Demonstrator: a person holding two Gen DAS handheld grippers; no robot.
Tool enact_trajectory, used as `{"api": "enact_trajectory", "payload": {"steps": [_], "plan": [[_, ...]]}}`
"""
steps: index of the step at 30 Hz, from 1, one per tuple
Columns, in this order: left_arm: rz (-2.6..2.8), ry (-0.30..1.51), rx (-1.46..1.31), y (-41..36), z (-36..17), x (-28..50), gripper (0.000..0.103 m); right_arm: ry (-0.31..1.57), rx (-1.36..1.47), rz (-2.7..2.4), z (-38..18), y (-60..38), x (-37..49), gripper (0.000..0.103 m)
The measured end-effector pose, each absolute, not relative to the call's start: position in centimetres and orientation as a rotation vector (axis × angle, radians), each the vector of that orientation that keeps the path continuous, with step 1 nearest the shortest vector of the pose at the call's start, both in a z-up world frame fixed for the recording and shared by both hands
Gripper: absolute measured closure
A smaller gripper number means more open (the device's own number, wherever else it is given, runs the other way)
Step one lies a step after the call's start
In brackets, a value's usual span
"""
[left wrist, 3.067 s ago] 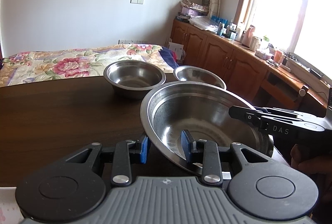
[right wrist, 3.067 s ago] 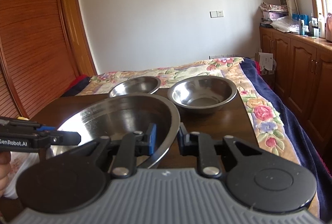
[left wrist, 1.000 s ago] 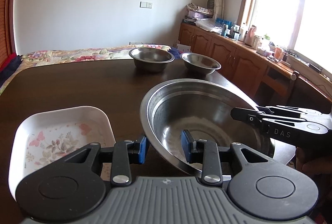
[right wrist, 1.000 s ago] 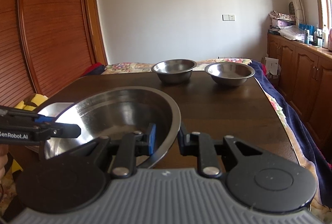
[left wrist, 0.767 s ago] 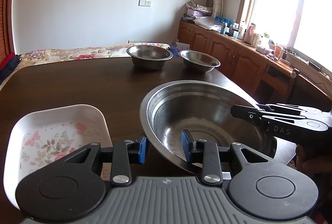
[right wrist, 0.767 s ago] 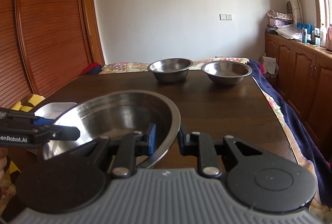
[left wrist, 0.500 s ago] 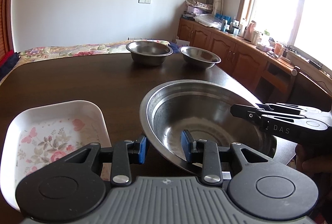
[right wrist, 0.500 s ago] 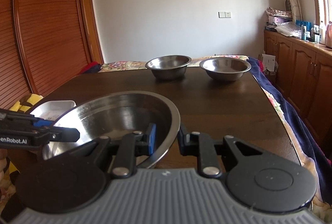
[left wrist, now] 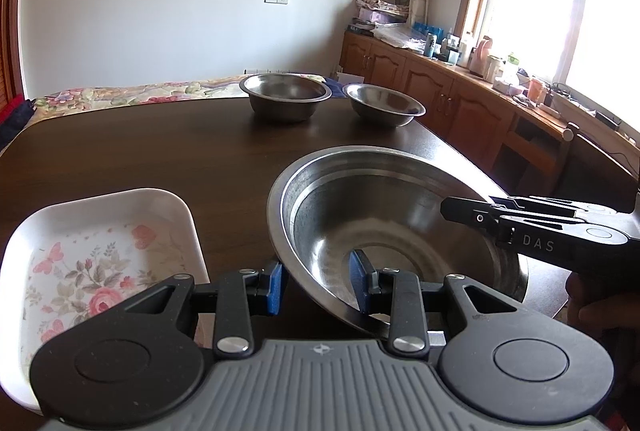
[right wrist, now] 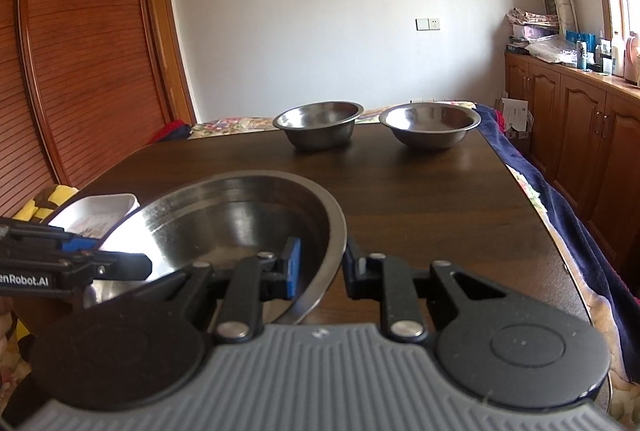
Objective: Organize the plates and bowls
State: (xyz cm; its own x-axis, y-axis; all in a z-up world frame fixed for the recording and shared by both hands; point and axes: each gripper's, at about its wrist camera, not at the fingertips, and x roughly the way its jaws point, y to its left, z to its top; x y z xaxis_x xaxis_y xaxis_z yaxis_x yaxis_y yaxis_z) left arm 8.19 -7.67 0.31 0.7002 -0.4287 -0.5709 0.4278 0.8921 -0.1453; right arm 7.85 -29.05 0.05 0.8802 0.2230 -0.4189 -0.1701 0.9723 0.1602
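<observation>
Large steel bowl [left wrist: 384, 231] pinched at opposite rims: left claw [left wrist: 316, 287], right claw [right wrist: 320, 267] both clamped.

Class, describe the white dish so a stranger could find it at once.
Start at the dark wooden table. At its near edge, beside the large steel bowl, lies the white tray. It alone is rectangular, with printed flowers and butterflies; everything else is round bare metal.

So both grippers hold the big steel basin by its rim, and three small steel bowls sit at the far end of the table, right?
Not three: the right wrist view shows two small steel bowls at the far end. Both grippers do hold the big steel basin by its rim.
</observation>
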Motion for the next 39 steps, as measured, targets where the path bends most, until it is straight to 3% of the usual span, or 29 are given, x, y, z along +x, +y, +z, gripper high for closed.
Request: {"api": "enact_trajectory", "payload": {"steps": [16, 39], "plan": [[-0.455, 0.603, -0.003, -6.8, 1.0, 7.8, 0.06, 0.407, 0.105, 0.187, 1.4, -29.7, 7.8, 0.079], [-0.435, 0.525, 0.036, -6.8, 5.3, 14.1, 0.06, 0.34, 0.045, 0.205, 6.0, -32.1, 12.8, 0.079]]}}
